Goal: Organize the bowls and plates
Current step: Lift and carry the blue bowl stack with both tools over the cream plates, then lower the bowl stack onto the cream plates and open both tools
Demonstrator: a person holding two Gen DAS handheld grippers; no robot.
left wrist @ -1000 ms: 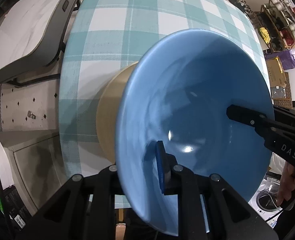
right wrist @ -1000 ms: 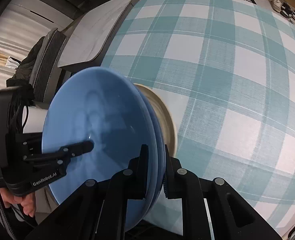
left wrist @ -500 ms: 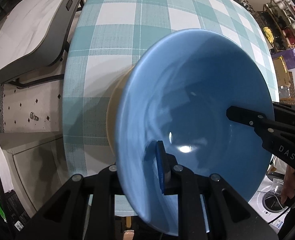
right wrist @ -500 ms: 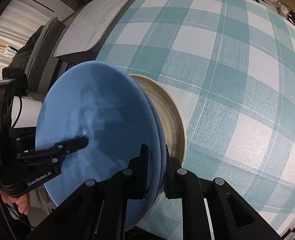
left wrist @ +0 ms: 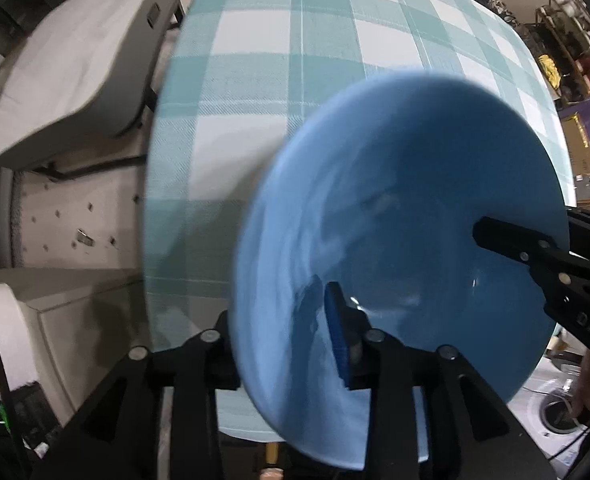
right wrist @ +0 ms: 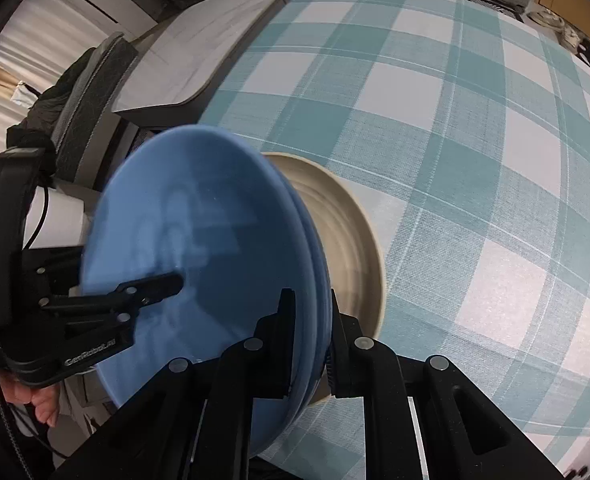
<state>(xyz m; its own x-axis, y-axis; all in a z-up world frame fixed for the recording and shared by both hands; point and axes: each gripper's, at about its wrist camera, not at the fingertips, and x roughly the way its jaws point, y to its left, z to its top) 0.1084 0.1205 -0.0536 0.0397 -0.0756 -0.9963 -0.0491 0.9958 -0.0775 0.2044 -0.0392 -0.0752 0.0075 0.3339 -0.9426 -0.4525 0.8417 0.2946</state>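
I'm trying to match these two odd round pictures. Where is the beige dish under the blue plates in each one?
Left wrist view: not visible; the blue plate fills the lower right and hides it.
Right wrist view: the beige dish peeks out at centre, right of the blue plate.
Shared landmark: the teal checked tablecloth, behind the plate in both.

Checked tablecloth (right wrist: 475,128) is bare and open beyond the dishes. Blue plates (right wrist: 199,264) and beige plate (right wrist: 351,236) block the near edge. Grey chair (right wrist: 199,52) crowds the table's left side.
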